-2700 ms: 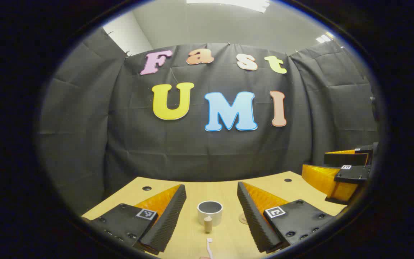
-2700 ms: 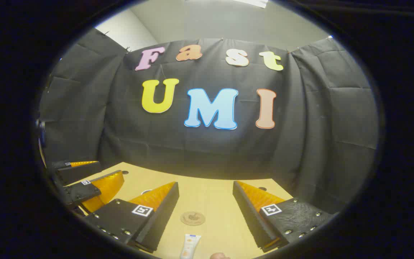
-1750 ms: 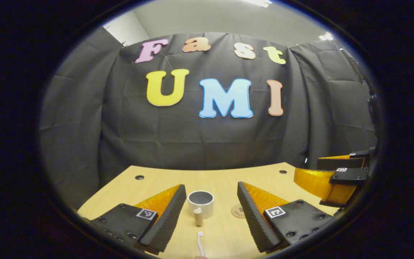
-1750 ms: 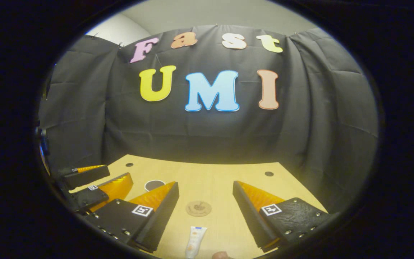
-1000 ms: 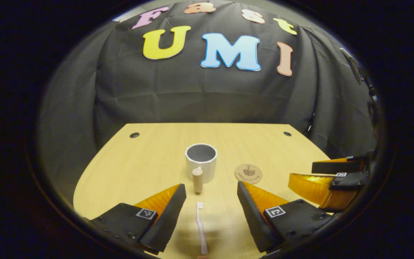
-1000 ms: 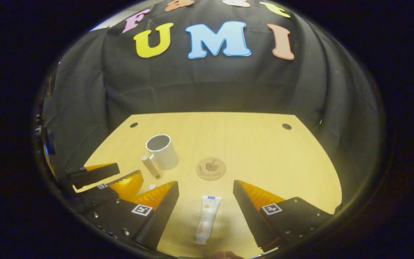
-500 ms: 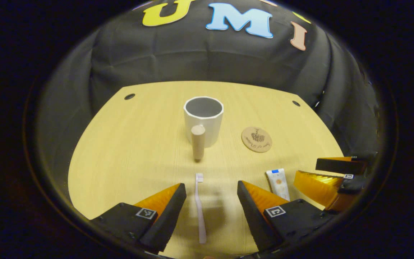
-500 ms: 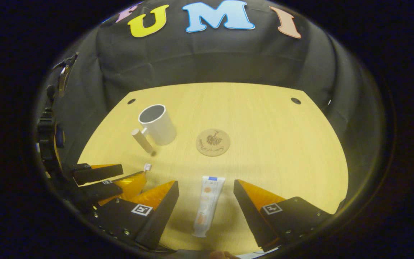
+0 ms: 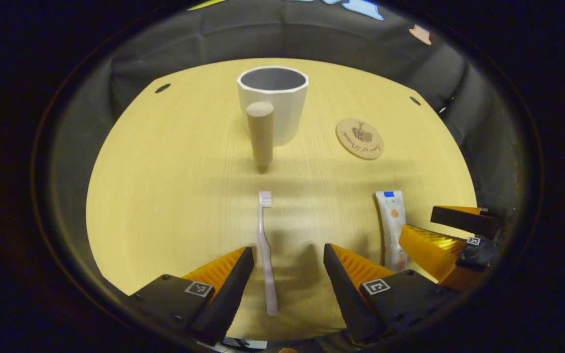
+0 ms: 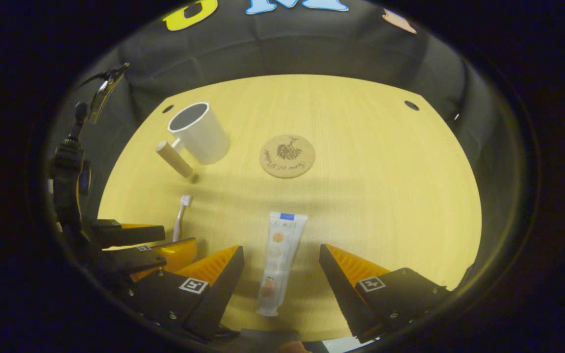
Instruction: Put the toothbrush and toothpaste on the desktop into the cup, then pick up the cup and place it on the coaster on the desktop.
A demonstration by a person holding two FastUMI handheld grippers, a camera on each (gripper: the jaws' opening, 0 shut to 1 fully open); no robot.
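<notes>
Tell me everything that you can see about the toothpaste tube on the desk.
The toothpaste tube is a soft-looking white tube with small orange marks along it and a blue band at its wide flat end. It lies flat on the wooden desktop, the flat end pointing toward the coaster, the narrow end nearest the camera. It lies between the open fingers of the right gripper, which do not touch it. In the left gripper view it lies at right.

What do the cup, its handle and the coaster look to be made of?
Cup: matte white, faceted rim, likely ceramic or plastic; can't tell which. Handle: a pale tan peg, looks like unfinished wood. Coaster: flat tan disc with a dark printed motif, probably wood or cork.
</notes>
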